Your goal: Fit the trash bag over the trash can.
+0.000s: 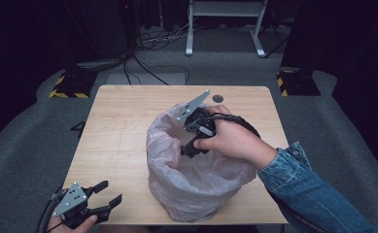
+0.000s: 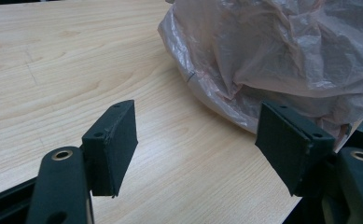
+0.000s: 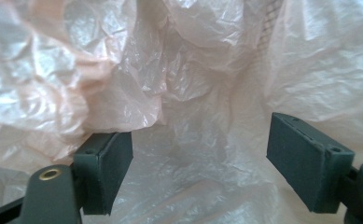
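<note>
Left gripper (image 1: 110, 193) sits nearest, at the front-left table corner, jaws spread, holding nothing. Right gripper (image 3: 200, 163) is dipped into the mouth of the thin translucent pink plastic bag (image 1: 196, 182) lining a round bin mid-table on the light wooden table (image 1: 123, 126); jaws apart, nothing pinched. Film looks light, floppy, slippery and easy to tear. Best hold: a doubled fold at the rim, not a single layer.

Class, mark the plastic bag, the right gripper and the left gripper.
plastic bag (image 1: 196, 187): high view, its crinkled front wall.
right gripper (image 3: 200, 170): right gripper view, midway between its open fingertips.
left gripper (image 1: 110, 193): high view, between its fingertips.
</note>
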Demonstrator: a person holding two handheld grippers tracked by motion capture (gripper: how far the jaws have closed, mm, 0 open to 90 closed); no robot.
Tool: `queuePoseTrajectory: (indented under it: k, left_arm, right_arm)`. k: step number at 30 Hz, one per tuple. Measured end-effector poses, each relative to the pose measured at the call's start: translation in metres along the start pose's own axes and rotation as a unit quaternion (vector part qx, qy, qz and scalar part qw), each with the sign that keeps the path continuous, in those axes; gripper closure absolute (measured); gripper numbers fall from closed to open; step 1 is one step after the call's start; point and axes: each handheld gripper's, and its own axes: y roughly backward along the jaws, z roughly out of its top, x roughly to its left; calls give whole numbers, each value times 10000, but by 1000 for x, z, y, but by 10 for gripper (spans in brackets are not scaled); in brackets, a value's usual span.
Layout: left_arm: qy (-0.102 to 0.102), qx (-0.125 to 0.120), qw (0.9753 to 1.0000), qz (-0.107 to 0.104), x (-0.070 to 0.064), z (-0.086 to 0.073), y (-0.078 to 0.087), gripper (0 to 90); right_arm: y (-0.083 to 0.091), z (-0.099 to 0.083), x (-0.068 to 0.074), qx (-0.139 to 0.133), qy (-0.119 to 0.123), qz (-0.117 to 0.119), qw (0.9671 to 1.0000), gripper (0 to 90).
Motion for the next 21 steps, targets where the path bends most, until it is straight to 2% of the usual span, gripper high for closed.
queuePoseTrajectory:
  k: [4, 6, 9, 17, 21]
  left_arm:
    - [-12, 33, 10000, 2, -1, -1, 0, 292]
    - [-14, 35, 10000, 3, -1, -1, 0, 293]
    - [7, 23, 10000, -1, -1, -1, 0, 293]
    - [18, 3, 10000, 12, 1, -2, 2, 293]
    - [-5, 31, 10000, -13, -1, -1, -1, 293]
  right_arm:
    - [8, 6, 2, -39, 58, -96, 9999, 260]
    - [7, 8, 2, 201, 119, -225, 9995, 258]
    - [1, 10, 4, 585, 205, -193, 9979, 257]
    - [0, 8, 4, 624, 238, -109, 9977, 276]
    - [-6, 11, 5, 858, 308, -219, 9956, 279]
